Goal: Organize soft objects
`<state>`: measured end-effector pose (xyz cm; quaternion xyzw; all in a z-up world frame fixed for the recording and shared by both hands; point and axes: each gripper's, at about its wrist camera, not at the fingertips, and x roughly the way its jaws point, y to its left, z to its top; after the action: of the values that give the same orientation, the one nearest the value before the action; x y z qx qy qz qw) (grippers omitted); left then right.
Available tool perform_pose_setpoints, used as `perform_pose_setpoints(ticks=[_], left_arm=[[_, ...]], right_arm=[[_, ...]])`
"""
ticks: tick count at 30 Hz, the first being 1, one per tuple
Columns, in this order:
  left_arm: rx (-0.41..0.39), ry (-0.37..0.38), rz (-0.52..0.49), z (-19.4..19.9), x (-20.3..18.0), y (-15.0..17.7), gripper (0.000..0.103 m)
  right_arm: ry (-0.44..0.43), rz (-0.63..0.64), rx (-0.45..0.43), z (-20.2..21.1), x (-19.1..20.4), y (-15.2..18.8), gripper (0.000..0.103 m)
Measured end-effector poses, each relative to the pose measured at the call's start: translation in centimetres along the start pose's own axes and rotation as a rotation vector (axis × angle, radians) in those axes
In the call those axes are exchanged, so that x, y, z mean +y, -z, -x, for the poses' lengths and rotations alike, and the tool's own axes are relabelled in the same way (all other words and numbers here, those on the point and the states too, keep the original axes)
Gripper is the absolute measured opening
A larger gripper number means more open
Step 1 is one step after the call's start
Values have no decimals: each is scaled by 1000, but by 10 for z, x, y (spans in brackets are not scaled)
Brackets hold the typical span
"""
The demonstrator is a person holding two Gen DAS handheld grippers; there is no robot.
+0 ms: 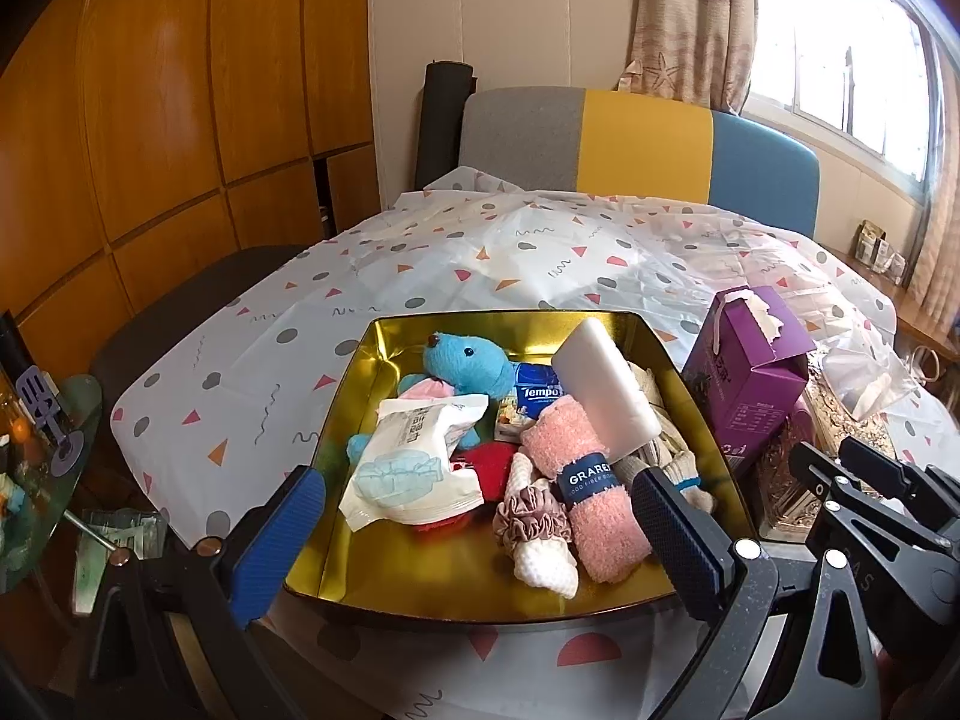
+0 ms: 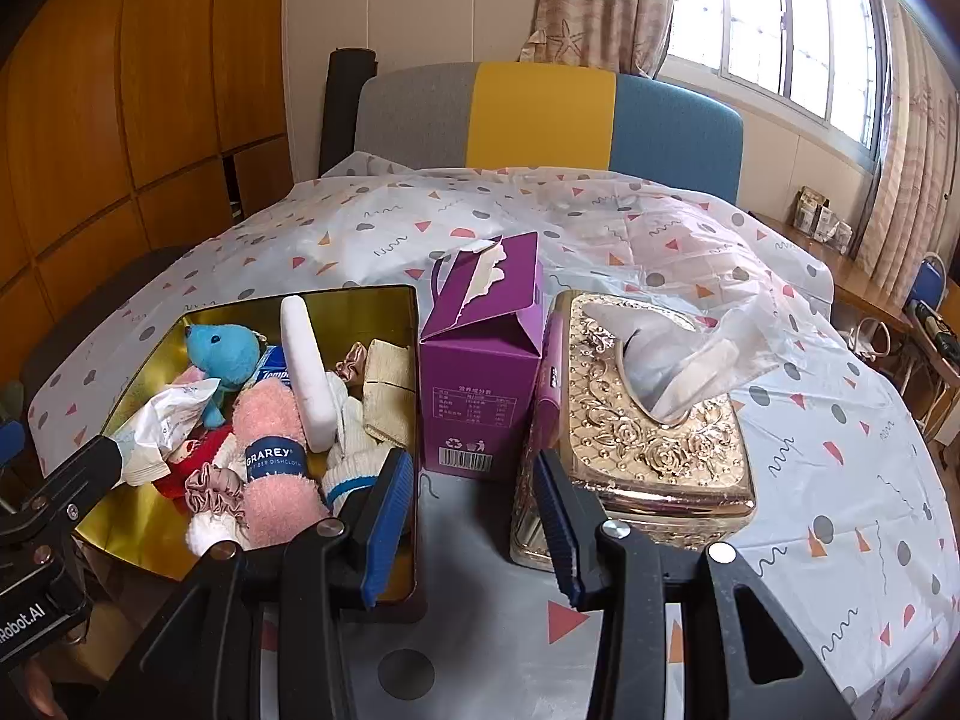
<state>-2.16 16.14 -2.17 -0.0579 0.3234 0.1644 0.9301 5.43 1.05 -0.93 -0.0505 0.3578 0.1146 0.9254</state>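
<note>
Both tongs, left [image 1: 474, 534] and right [image 2: 474, 531], gape empty; tin [image 1: 360, 585] half-hides socks.

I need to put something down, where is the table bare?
Bare cloth lies beyond the gold tin, toward the sofa, and right of the gold tissue box. Between the tin, purple carton and tissue box, only a narrow gap in front is free. The tin is crowded.
</note>
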Motion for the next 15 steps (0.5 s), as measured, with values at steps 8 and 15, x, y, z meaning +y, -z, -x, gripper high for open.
perform_pose_setpoints(ticks=[8, 15], left_arm=[[7, 1, 12, -1, 2, 1, 103], [9, 0, 15, -1, 2, 2, 103]], right_arm=[[-5, 7, 7, -1, 2, 1, 42], [-7, 9, 8, -2, 3, 1, 42]])
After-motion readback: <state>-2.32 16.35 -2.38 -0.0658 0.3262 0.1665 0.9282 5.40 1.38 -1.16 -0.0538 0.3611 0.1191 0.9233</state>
